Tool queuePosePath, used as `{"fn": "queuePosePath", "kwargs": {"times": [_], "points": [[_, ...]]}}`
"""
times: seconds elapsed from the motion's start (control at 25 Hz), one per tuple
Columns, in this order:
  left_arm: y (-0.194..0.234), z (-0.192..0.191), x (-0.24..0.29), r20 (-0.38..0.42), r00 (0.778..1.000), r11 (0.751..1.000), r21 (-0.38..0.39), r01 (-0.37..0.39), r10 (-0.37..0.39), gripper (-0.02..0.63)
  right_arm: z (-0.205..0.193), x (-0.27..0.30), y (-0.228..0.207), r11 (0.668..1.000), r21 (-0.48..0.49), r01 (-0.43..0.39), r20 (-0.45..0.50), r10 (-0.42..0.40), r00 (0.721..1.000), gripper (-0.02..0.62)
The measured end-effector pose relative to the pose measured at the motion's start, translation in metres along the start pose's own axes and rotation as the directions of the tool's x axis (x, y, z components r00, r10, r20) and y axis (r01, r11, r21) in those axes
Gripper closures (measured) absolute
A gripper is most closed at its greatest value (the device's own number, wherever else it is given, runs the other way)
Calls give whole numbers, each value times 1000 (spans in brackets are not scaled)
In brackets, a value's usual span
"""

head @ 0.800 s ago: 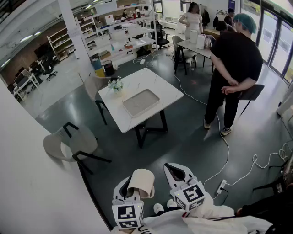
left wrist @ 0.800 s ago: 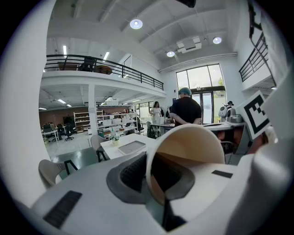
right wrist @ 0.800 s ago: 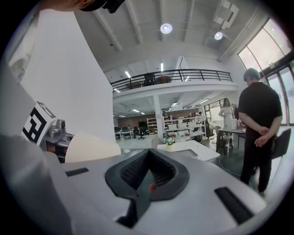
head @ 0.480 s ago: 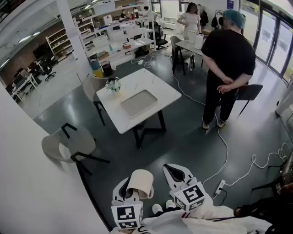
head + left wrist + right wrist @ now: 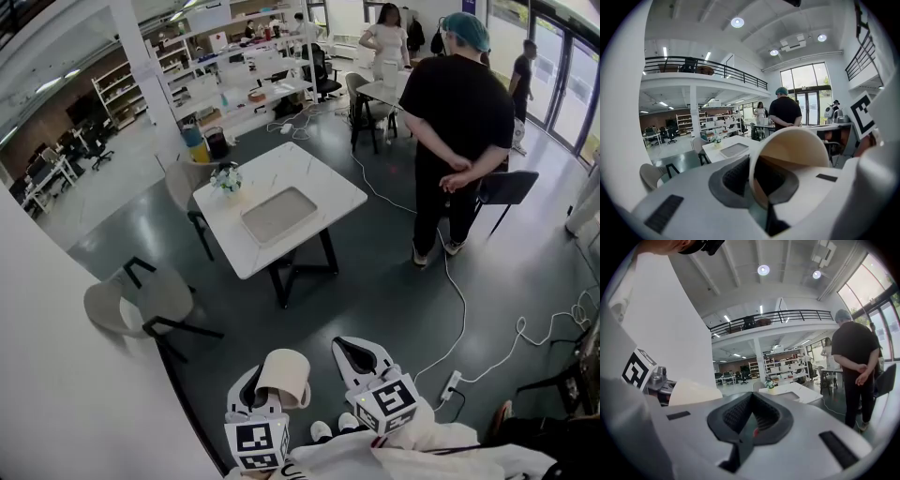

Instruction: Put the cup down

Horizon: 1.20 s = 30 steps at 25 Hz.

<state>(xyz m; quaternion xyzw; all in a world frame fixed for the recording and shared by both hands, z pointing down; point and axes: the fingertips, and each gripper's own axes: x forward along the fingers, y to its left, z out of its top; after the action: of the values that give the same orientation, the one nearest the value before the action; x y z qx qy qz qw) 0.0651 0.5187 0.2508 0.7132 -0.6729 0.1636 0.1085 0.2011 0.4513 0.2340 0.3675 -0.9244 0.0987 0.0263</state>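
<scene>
A beige paper cup [image 5: 284,375] lies tilted on its side between the jaws of my left gripper [image 5: 261,386], which is shut on its wall. In the left gripper view the cup [image 5: 793,154] fills the space over the dark pads [image 5: 736,176], its open mouth facing the camera. My right gripper [image 5: 362,359] hangs beside it to the right, shut with nothing in it; its pads [image 5: 740,416] meet. The cup [image 5: 691,392] shows at that view's left. Both grippers hover over the floor, well short of the white table [image 5: 319,178].
The table carries a grey tray [image 5: 278,214] and a small flower vase [image 5: 226,178]. A person in black [image 5: 459,112] stands to its right, back turned. A beige chair [image 5: 141,302] stands at left. A white cable [image 5: 461,309] and power strip [image 5: 452,382] lie on the floor.
The standing person has shifted left in the view and the table has drifted slightly toward me. Both grippers keep their places, and the cup stays in the left one.
</scene>
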Motion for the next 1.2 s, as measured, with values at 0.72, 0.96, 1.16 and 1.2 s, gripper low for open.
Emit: {"fn": "queuePosePath", "kwargs": {"times": [0.72, 0.96, 1.16, 1.2], "points": [[-13, 17, 28, 21, 998, 998, 5, -66, 66, 563, 7, 5, -45, 999, 9, -39, 26, 39, 999, 592], [0, 23, 51, 33, 997, 998, 4, -67, 67, 563, 6, 25, -58, 1000, 10, -25, 23, 25, 999, 592], [19, 24, 81, 28, 998, 998, 3, -59, 59, 563, 5, 53, -70, 1000, 6, -7, 18, 7, 1000, 592], [23, 24, 88, 22, 998, 998, 0, -56, 56, 563, 6, 60, -72, 1000, 1, -1, 16, 1, 1000, 592]]}}
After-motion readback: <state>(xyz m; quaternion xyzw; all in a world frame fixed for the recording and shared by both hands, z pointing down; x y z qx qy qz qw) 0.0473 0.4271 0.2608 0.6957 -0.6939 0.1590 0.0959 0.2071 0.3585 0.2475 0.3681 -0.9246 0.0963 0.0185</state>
